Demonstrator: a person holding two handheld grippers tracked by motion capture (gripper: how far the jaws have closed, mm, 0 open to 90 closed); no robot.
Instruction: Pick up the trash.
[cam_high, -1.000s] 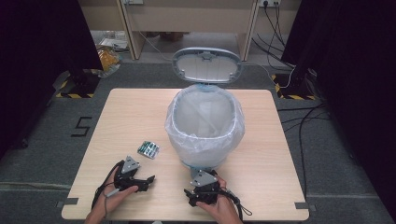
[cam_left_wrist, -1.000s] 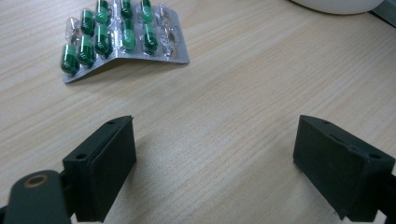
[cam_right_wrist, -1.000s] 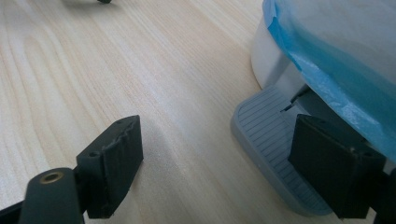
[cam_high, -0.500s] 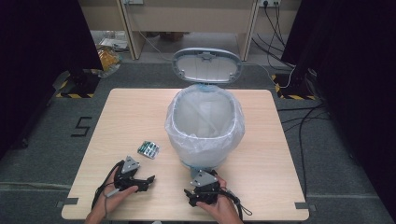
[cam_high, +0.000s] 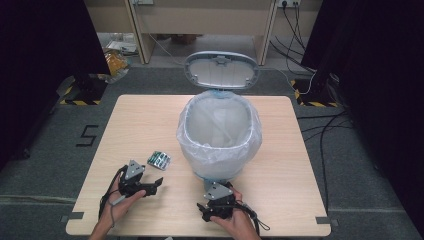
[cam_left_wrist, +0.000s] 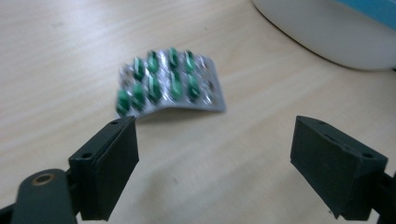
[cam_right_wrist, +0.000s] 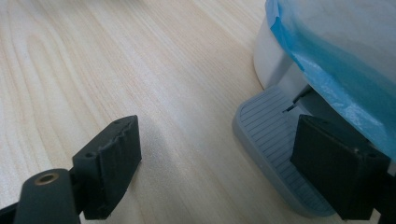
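While high view shows lid raised, left hand-held gripper gapes, closing, before pill pack.

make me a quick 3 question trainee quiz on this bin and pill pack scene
1. True or false: the pill pack lies on the table, not between the left gripper jaws.
2. What stands just ahead of the right gripper? A) the bin pedal B) a cup C) a spoon
3. In the high view, is the bin's lid up or down?

Key
1. True: the pack lies flat ahead of the open jaws, which have just been closing a little with nothing between them.
2. A
3. Up, with the bag folded over the rim.
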